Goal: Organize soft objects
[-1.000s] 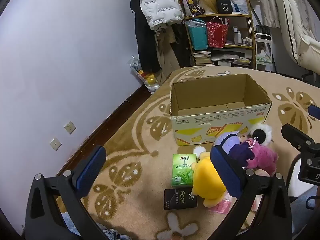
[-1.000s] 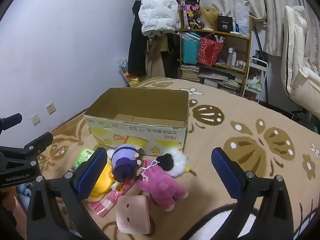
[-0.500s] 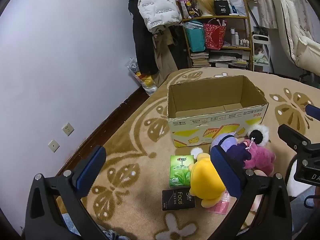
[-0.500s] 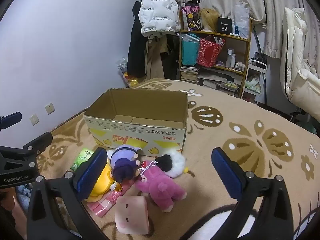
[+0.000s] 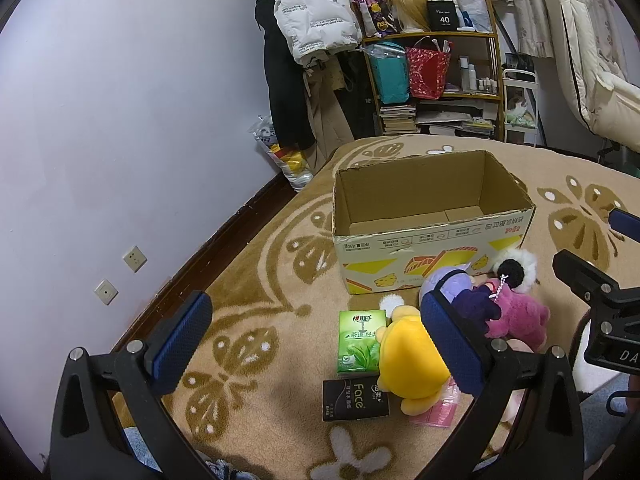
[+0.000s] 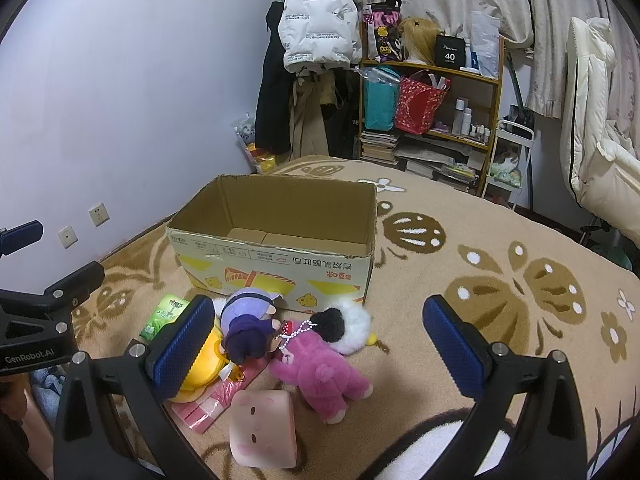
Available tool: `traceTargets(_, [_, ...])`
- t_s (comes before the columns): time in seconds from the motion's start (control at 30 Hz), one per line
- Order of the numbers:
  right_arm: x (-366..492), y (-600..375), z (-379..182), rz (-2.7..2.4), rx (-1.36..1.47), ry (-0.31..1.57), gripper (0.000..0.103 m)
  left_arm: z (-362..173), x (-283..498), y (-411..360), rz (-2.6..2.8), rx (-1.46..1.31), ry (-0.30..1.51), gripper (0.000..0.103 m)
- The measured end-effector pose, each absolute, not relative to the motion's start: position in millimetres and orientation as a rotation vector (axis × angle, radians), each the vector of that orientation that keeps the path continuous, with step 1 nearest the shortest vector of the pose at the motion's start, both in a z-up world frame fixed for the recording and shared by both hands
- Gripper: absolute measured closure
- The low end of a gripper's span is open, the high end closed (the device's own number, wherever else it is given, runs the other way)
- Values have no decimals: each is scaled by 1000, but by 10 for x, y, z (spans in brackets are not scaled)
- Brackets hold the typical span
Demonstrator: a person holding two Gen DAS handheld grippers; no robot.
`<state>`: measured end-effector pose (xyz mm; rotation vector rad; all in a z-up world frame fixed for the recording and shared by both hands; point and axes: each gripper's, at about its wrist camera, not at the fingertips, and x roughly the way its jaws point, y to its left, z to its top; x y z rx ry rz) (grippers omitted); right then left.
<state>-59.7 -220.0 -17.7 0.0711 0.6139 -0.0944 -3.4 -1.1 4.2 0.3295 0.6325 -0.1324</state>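
Observation:
An open cardboard box [image 5: 432, 248] [image 6: 276, 268] stands empty on the patterned carpet. In front of it lies a heap of soft toys: a yellow plush [image 5: 412, 360] [image 6: 200, 376], a purple doll [image 5: 464, 300] [image 6: 248, 328], a pink plush [image 5: 516, 316] [image 6: 324, 368] and a black-and-white furry ball [image 5: 516, 274] [image 6: 344, 326]. A pink cube pillow [image 6: 264, 428] lies nearest. My left gripper [image 5: 312, 344] hovers open above the carpet left of the heap. My right gripper [image 6: 314, 348] hangs open above the pink plush, holding nothing.
A green tissue pack [image 5: 358, 340] [image 6: 164, 316], a black "Face" pack [image 5: 355, 399] and a pink packet [image 6: 212, 404] lie beside the toys. A cluttered shelf [image 5: 436, 72] and hanging coats [image 6: 316, 24] stand behind. The wall [image 5: 120, 120] runs along the left.
Both grippers have risen and drawn back slightly, so the box and toys sit a little lower and smaller in view. Nothing was taken hold of.

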Motion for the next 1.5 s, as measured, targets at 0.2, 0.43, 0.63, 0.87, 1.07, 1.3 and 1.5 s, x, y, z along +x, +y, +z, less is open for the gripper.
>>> traceTargets(0.2, [-594,-2194,-171,-95,69,613,0,37,-40,-25,-133,331,634,0])
traceTargets(0.43, [-613,-2195,-157,-95,68,610,0,37,-39,-25,-134,332,635,0])
traceTargets(0.63, [-611,-2190,-159,-96,67,606,0,38,-43,-28,-135,331,633,0])
traceTargets(0.87, [-610,-2173,-165,-97,65,606,0,40,-40,-24,-134,330,635,0])
traceTargets(1.07, [-625,-2220,-117,-99,60,602,0,39,-38,-23,-134,330,634,0])
traceTargets(1.3, [-628,-2216,-120,-100,59,601,0,38,-40,-22,-134,330,635,0])
traceTargets(1.5, [-627,-2213,-122,-100,58,601,0,39,-42,-23,-134,331,634,0])
